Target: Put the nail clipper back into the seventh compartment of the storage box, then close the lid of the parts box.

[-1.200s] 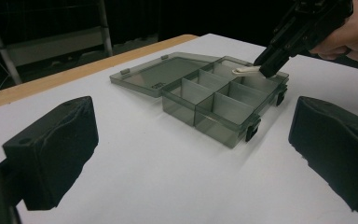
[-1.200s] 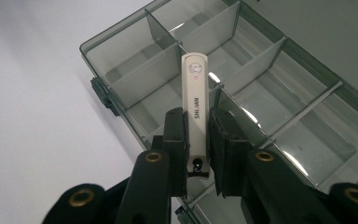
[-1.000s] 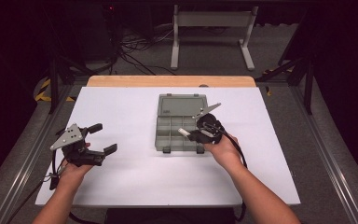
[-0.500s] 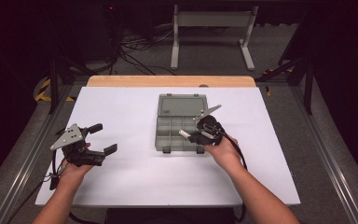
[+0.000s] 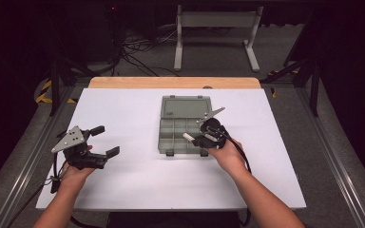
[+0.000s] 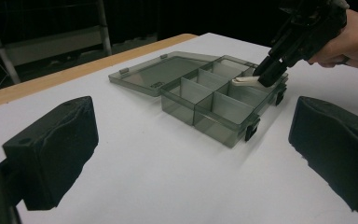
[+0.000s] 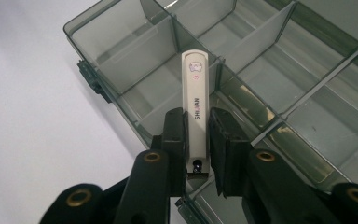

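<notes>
Over the open compartment box (image 5: pixel 183 128) mid-worktop, your right claw (image 7: pixel 196 135) pinches the white nail clipper (image 7: pixel 195 84) above a near cell, likely lowering next, while your left claw (image 5: pixel 102 141) idles wide at nine o'clock.

Bare table (image 5: pixel 138 175) around organizer box (image 5: pixel 175 137)

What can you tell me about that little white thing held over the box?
It is a slim cream-white nail clipper with a plastic-looking cover, printed lettering along it and a small picture near its far end. The right gripper clamps its near end between black fingers, holding it over the open smoky-grey divided plastic box, touching nothing else.
</notes>
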Tool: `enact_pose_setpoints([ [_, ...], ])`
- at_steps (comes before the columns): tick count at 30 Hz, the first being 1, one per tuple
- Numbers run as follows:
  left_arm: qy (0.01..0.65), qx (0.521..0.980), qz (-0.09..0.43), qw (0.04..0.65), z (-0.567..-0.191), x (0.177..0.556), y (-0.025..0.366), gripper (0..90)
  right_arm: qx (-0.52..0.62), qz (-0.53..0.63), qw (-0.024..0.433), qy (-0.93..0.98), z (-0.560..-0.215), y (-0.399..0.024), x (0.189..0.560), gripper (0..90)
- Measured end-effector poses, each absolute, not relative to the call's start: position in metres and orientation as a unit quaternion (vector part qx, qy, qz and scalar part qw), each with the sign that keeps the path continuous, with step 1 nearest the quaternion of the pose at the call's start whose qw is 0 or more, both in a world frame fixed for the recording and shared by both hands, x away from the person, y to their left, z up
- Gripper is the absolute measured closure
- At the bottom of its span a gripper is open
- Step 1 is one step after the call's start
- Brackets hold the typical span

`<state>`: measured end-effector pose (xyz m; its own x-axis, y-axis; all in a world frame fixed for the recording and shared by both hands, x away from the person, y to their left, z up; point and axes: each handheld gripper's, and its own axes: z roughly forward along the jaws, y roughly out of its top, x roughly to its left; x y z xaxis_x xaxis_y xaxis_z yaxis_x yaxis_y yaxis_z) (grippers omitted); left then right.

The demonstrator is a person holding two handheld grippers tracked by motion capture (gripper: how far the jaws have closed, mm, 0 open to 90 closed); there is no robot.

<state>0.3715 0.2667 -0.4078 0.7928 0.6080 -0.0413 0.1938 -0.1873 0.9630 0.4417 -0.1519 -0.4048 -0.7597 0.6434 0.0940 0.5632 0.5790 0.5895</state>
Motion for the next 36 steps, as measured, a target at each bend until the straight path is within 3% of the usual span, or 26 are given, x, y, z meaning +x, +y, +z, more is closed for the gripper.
enact_pose_setpoints([
  [2,0.267,0.751,0.179,0.577,-0.408,0.372,0.267,2.2,0.345,0.310,0.069,0.883,-0.404,-0.152,0.441,67.2],
  [3,0.267,0.751,0.179,0.577,-0.408,0.372,0.267,2.4,0.345,0.310,0.069,0.883,-0.404,-0.152,0.441,67.2],
  [5,0.268,0.755,0.173,0.573,-0.407,0.372,0.267,2.8,0.343,0.316,0.074,0.881,-0.401,-0.153,0.440,69.3],
  [11,0.277,0.757,0.170,0.566,-0.405,0.374,0.264,8.5,0.332,0.330,0.081,0.880,-0.389,-0.158,0.437,89.8],
  [14,0.285,0.758,0.173,0.561,-0.402,0.374,0.262,13.0,0.330,0.333,0.084,0.879,-0.384,-0.161,0.437,90.0],
  [26,0.285,0.773,0.182,0.536,-0.382,0.387,0.243,45.0,0.326,0.355,0.107,0.870,-0.353,-0.185,0.442,90.0],
  [31,0.295,0.790,0.175,0.509,-0.377,0.397,0.232,75.7,0.323,0.356,0.111,0.870,-0.348,-0.191,0.444,90.0],
  [36,0.285,0.806,0.172,0.489,-0.371,0.407,0.218,89.2,0.320,0.358,0.115,0.870,-0.343,-0.196,0.452,90.0],
])
